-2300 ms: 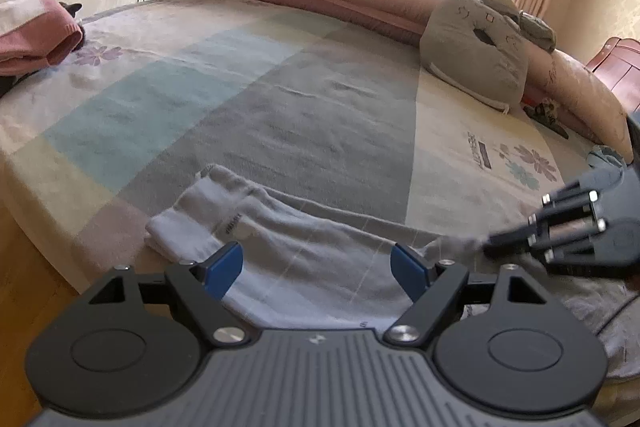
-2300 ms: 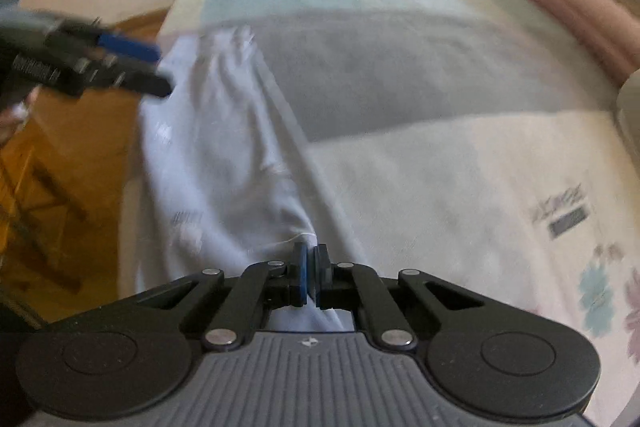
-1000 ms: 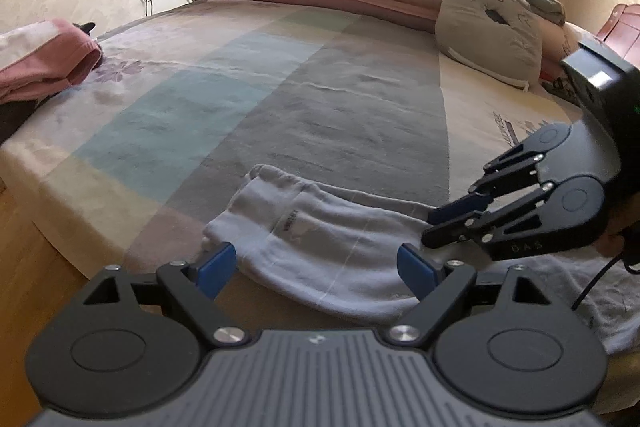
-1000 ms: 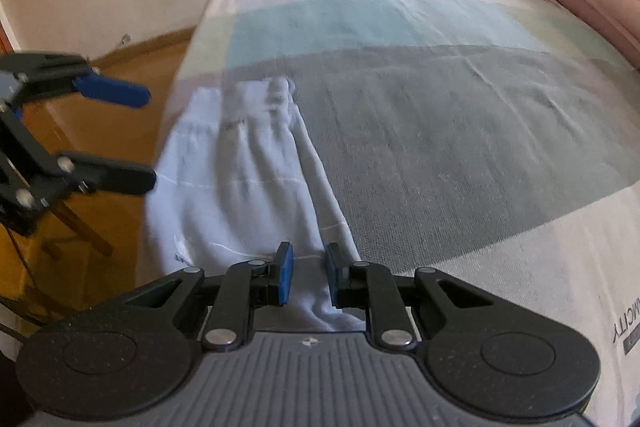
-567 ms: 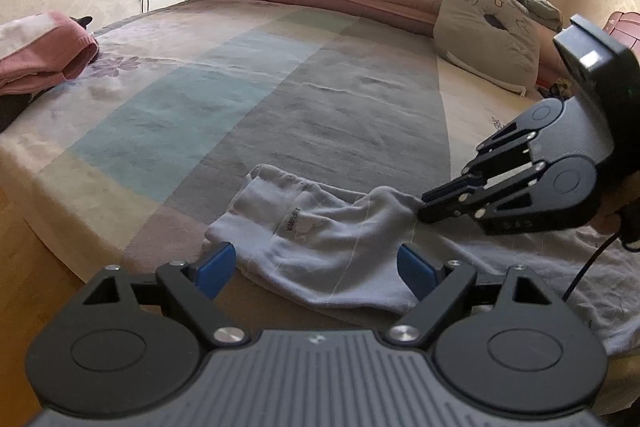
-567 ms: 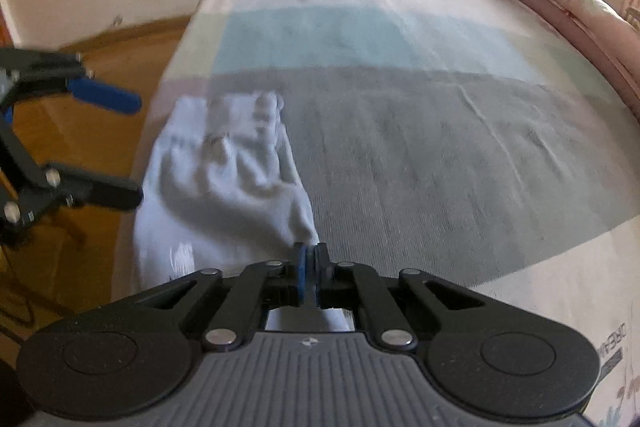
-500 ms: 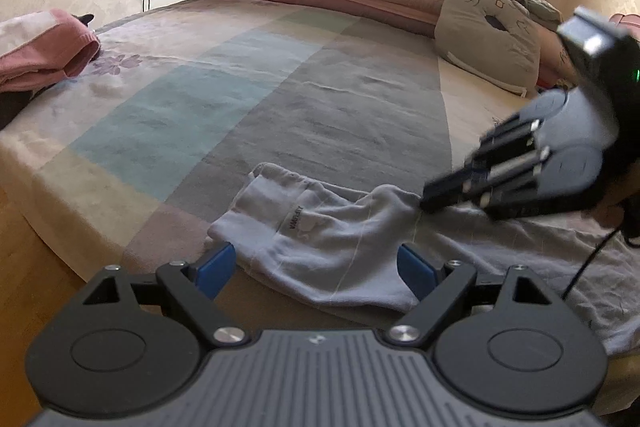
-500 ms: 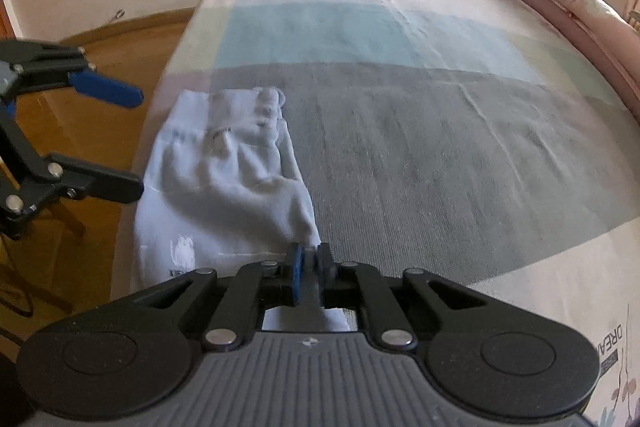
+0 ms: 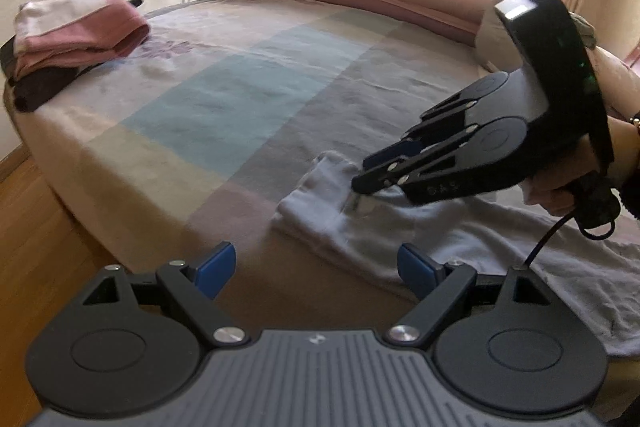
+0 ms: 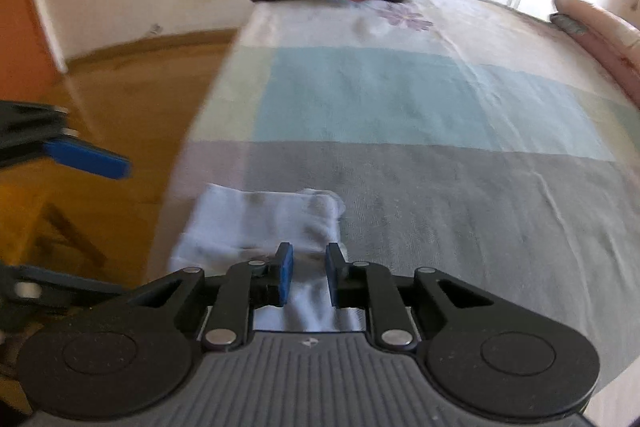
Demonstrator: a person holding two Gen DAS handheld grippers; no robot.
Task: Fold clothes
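In the left wrist view, a stack of folded clothes [image 9: 76, 31] is sitting at about ten o'clock, on the far corner of the bed [image 9: 248, 99]. The left hand-held gripper [image 9: 310, 269] is hovering at six o'clock with its jaws wide apart and nothing between them. The pale blue garment [image 9: 320, 211] is lying near the bed's front edge, from the centre out to four o'clock, with its left end already doubled over. The right hand-held gripper [image 9: 362, 183] is coming in from three o'clock, its tips low over the folded end. Its jaws are opening narrowly; in the right wrist view the cloth is passing between the pads [image 10: 285, 277], which are no longer pressing on it.

I judge that the risk is here: the garment is lying close to the bed's edge, so if the opening fingers are dragging the cloth while leaving, the fold may be slipping open or sliding toward the floor [image 9: 36, 259].
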